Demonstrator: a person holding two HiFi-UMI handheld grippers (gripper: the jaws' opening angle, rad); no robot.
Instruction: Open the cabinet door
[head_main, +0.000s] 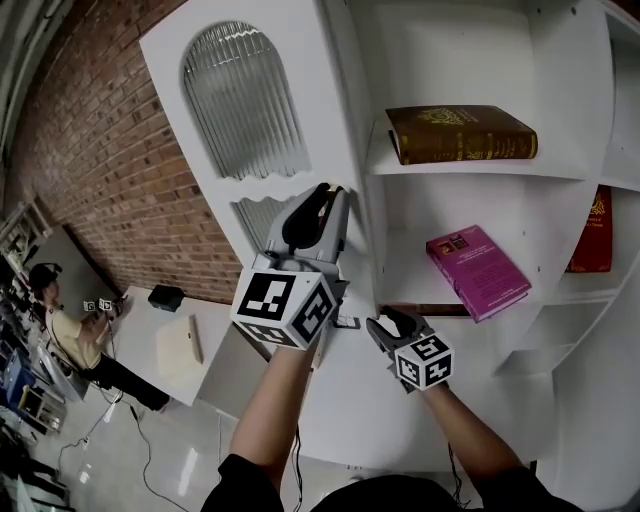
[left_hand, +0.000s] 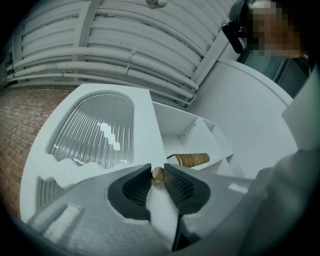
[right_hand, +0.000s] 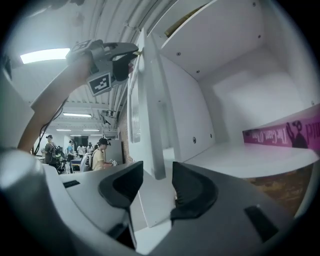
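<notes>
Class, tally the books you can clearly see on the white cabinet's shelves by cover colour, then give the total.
Brown book with gold lettering: 1
Magenta book: 1
Red book: 1
Total: 3
Dark brown strip one shelf lower: too hidden to count.

Brown gilt-lettered book (head_main: 460, 133) lying flat, magenta book (head_main: 477, 272) lying askew lower down, red book (head_main: 593, 232) upright at far right, brick wall (head_main: 110, 190) at left, person in yellow top (head_main: 70, 325) beside white table (head_main: 150, 340) bearing black box (head_main: 165, 297)
</notes>
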